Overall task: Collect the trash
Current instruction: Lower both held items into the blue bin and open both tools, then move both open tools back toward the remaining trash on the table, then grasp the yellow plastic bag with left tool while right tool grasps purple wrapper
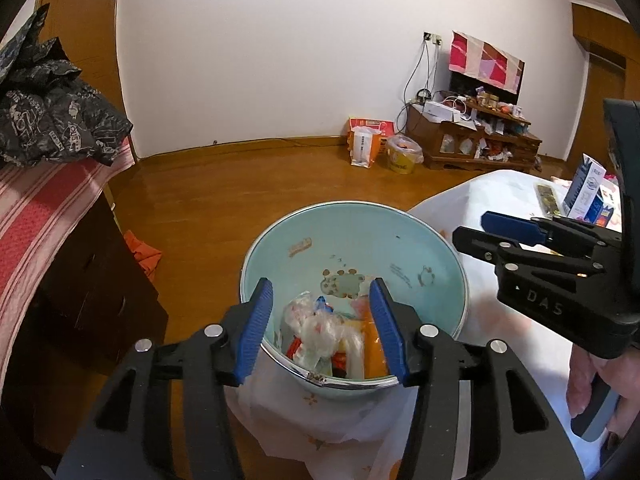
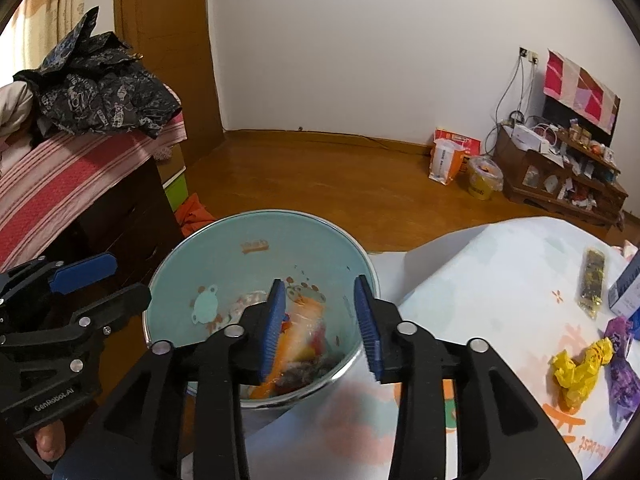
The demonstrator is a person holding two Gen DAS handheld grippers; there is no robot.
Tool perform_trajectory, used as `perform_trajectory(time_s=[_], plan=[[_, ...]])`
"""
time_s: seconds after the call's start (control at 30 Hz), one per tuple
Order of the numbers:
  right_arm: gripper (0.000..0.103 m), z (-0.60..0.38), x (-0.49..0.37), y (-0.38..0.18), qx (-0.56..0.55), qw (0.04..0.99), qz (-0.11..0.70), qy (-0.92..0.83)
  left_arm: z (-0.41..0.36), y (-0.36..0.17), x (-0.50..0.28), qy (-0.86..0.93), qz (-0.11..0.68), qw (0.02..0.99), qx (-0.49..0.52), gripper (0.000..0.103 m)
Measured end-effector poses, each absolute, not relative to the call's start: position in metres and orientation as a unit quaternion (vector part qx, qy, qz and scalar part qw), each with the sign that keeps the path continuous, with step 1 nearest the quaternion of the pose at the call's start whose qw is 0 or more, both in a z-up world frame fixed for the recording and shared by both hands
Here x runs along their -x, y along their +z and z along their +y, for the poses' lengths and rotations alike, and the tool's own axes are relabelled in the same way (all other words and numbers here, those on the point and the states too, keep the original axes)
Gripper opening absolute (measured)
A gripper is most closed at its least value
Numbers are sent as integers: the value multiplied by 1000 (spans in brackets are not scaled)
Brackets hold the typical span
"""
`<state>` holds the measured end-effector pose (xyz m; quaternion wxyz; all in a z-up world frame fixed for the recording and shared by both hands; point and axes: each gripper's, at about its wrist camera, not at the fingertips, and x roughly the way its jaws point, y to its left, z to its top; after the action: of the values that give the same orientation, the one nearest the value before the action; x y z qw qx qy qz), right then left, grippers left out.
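A pale blue bin [image 1: 352, 232] with a metal rim stands on the floor against the table edge. Inside lie a clear plastic wrapper [image 1: 320, 332] and an orange packet [image 1: 374, 348]. My left gripper [image 1: 321, 282] hangs over the bin's near side, open, with nothing between its blue pads. My right gripper [image 2: 320, 280] hovers over the same bin [image 2: 224, 256], also open and holding nothing. Each gripper shows in the other's view: the right [image 1: 472, 226], the left [image 2: 128, 276]. A crumpled yellow wrapper [image 2: 580, 368], a purple wrapper [image 2: 624, 376] and a dark gold packet [image 2: 592, 284] lie on the table.
The table [image 2: 480, 272] with its white patterned cloth is at the right, with a blue-and-white box [image 2: 628, 284] on it. A bed [image 2: 60, 184] with a striped cover and a dark garment stands at the left. Across the wooden floor are a low cabinet [image 2: 560, 176], a yellow bucket [image 2: 484, 180] and a paper bag [image 2: 444, 164].
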<state>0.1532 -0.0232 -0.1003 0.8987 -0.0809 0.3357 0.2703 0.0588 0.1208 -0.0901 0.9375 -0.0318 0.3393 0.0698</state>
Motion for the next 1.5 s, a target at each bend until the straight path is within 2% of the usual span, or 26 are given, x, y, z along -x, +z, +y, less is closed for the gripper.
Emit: perform_trajectory(time_s=[0.27, 0.5, 0.9, 1.07, 1.5], plan=[[44, -55, -148, -97, 70, 908, 335, 244, 101, -97, -65, 53, 357, 932, 20, 60], [52, -127, -139, -90, 70, 923, 327, 190, 51, -89, -78, 10, 357, 934, -13, 68], [63, -313, -141, -98, 22, 939, 343, 20, -77, -84, -122, -94, 360, 925, -83, 70], [65, -345, -147, -105, 16, 936, 352, -2, -121, -82, -141, -121, 356, 922, -98, 74], [68, -359, -176, -126, 5, 919, 392, 34, -185, -123, -188, -156, 398, 896, -117, 73]])
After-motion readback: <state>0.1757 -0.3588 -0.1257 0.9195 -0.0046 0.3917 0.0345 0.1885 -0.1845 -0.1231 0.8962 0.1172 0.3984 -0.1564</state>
